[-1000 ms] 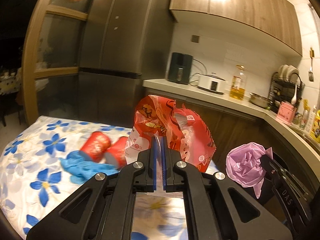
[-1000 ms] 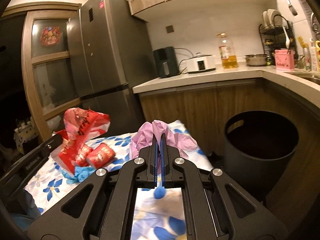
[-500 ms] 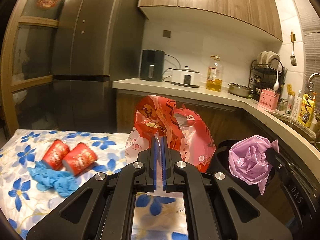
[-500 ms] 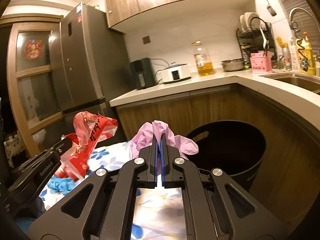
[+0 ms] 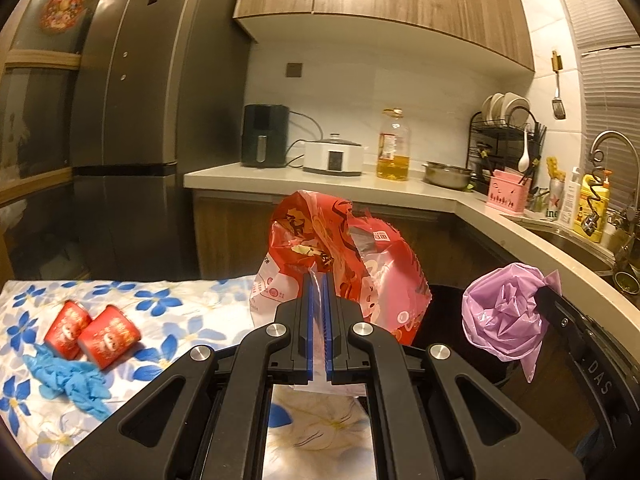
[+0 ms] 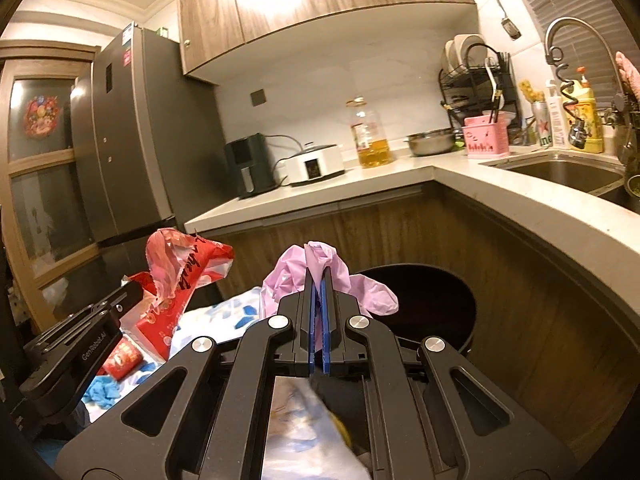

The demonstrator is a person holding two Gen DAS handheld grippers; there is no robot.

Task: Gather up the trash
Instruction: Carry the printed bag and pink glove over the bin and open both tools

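The left gripper [image 5: 319, 280] pinches a red snack bag [image 5: 340, 256] between its blue pads; the bag's print is creased and cannot be read. The right gripper [image 6: 319, 276] is clamped on a crumpled pink plastic bag [image 6: 320, 280], which hangs above the black trash bin [image 6: 440, 300]. The bin's base is cut off behind the gripper frame, and its inside is too dark to make out. Only the left wrist view shows both red cups [image 5: 92, 334] lying on their sides near the left edge of the flowered tablecloth [image 5: 180, 304], touching blue gloves [image 5: 70, 380]; the right wrist view shows one cup, half hidden. There the left gripper's body reads "GenRobot.AI"; in the left view the right one shows "DAS".
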